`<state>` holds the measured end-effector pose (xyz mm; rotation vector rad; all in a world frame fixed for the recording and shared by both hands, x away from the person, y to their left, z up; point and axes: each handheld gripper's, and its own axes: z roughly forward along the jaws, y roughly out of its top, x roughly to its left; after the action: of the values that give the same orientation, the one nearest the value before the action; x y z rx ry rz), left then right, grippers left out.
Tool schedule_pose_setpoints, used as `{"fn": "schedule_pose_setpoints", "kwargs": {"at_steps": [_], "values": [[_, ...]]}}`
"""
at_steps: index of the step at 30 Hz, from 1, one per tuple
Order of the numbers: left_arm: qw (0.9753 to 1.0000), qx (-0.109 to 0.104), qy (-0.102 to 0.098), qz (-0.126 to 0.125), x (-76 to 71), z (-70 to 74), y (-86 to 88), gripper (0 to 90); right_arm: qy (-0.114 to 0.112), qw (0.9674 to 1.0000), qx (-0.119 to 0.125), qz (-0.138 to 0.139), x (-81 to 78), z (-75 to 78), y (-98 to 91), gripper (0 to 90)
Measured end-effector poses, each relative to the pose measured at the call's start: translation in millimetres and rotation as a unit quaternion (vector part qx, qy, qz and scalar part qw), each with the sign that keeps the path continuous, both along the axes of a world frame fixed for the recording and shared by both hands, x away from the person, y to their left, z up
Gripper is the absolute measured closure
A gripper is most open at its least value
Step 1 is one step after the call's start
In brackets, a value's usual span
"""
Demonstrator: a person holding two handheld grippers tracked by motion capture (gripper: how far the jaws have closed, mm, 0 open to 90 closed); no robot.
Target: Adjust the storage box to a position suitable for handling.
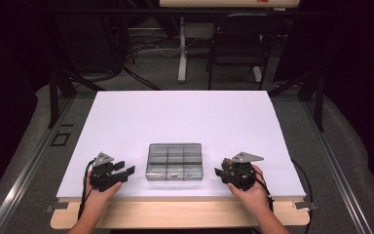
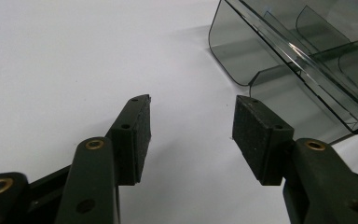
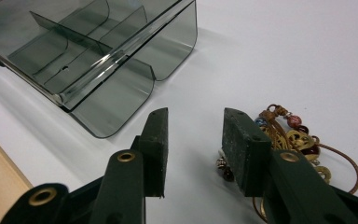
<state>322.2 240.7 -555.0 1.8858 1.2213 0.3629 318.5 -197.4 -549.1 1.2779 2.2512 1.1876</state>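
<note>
Smoky clear plastic forms the compartment box [image 1: 174,162], which sits on the white counter [image 1: 185,117] near its front edge, between the two grippers. Left gripper [image 1: 125,172] rests just left of the box, its jaws spread wide with only bare counter between them. Right gripper [image 1: 218,172] rests just right of the box, jaws apart and holding nothing; a beaded cord bracelet [image 3: 298,137] lies on the counter beside its right jaw.

A white table [image 1: 185,117] stands on a grey floor [image 1: 151,80]. Beyond its far edge, a black folding chair [image 1: 236,46] sits beside a white stand leg [image 1: 182,48], with cables [image 1: 141,48] lying nearby.
</note>
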Motion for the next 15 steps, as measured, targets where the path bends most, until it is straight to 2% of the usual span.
{"fn": "schedule_pose_setpoints", "kwargs": {"at_steps": [3,10,15], "values": [[1.0,0.003,-0.001,-0.007,-1.1,1.4,-1.7,46.9,0.006,0.9999,0.008,0.006,-1.9,1.2,1.4,65.5],[0.9999,0.008,-0.003,-0.013,-1.6,2.3,-4.9,47.1,-0.01,0.9993,0.018,0.03,-11.9,9.1,11.0,78.8],[0.9998,0.008,-0.007,-0.016,-2.9,2.3,-5.2,47.5,-0.018,0.9984,0.011,0.053,-16.9,12.9,18.0,85.8]]}}
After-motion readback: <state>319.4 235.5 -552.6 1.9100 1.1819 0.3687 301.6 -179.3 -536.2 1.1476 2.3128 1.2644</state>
